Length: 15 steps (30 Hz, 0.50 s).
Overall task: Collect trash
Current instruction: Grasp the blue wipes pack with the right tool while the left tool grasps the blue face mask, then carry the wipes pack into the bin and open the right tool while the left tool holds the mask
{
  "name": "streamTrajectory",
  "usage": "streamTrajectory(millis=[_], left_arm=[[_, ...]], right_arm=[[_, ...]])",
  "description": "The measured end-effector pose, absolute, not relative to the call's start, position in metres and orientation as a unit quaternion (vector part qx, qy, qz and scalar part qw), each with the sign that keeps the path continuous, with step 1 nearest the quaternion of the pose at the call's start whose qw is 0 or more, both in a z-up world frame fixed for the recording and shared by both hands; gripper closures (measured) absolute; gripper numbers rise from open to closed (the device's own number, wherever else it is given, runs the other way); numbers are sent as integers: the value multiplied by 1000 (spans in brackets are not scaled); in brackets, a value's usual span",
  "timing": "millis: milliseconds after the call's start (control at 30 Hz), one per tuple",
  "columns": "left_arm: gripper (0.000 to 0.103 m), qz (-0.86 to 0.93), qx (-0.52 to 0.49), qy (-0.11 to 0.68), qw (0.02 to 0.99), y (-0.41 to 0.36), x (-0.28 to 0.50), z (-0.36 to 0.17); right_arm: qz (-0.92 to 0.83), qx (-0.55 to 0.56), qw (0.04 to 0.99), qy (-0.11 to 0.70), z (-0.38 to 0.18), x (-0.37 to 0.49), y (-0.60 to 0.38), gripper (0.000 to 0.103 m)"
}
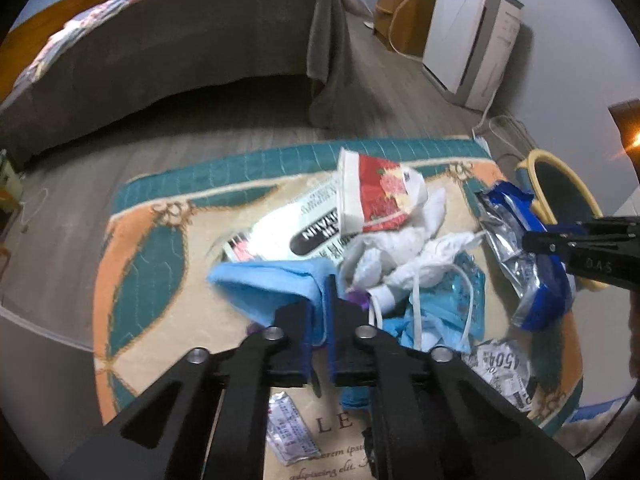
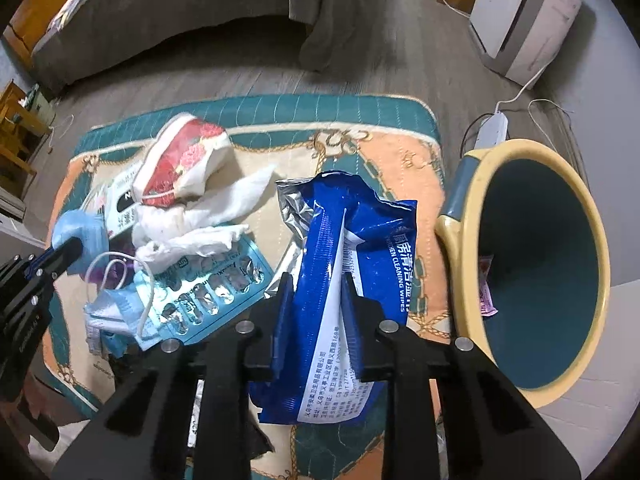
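Centrally on a patterned floor mat point(image 2: 392, 152), a heap of trash: blue wipes packet point(image 2: 352, 248), light blue cloth point(image 1: 272, 284), crumpled white tissue point(image 2: 192, 224), squashed red-and-white paper cup point(image 2: 180, 160), face mask point(image 2: 116, 312), foil pill strip point(image 2: 212, 292). Right gripper point(image 2: 314, 280) pinched on the wipes packet near its middle seam, jaws partly closed around the bunched foil. Left gripper point(image 1: 324, 292) squeezed almost fully together on a fold of the light blue cloth. Just right of the mat, a yellow-rimmed blue bin point(image 2: 472, 240), mouth tilted toward the camera. Possible trouble: slick foil sliding out of the pinch on the way to the bin; mask loops or tissue snagging on the cloth and dragging along; packet catching the bin rim and tipping it. Hard to tell: how much cloth sits between the left pads, what the purple scrap under the tissue is, what lies inside the bin beyond a pinkish wrapper. Cut off at the bottom edge: more paper scraps behind the gripper arms.
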<state>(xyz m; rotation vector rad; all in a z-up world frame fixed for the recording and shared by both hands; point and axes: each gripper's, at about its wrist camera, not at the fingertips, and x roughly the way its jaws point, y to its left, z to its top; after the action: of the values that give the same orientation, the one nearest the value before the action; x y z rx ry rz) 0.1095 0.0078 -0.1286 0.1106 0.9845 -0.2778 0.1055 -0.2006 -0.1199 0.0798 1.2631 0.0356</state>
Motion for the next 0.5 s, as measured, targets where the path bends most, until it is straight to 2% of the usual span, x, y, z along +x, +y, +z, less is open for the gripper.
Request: streamTrajectory(millis=[300, 500], left_arm=[[99, -120, 75, 414, 899, 6, 99, -85], [99, -149, 83, 358, 918, -14, 86, -15]], right_arm=[[3, 30, 833, 553, -79, 89, -203, 81], [5, 54, 866, 496, -21, 76, -205, 81]])
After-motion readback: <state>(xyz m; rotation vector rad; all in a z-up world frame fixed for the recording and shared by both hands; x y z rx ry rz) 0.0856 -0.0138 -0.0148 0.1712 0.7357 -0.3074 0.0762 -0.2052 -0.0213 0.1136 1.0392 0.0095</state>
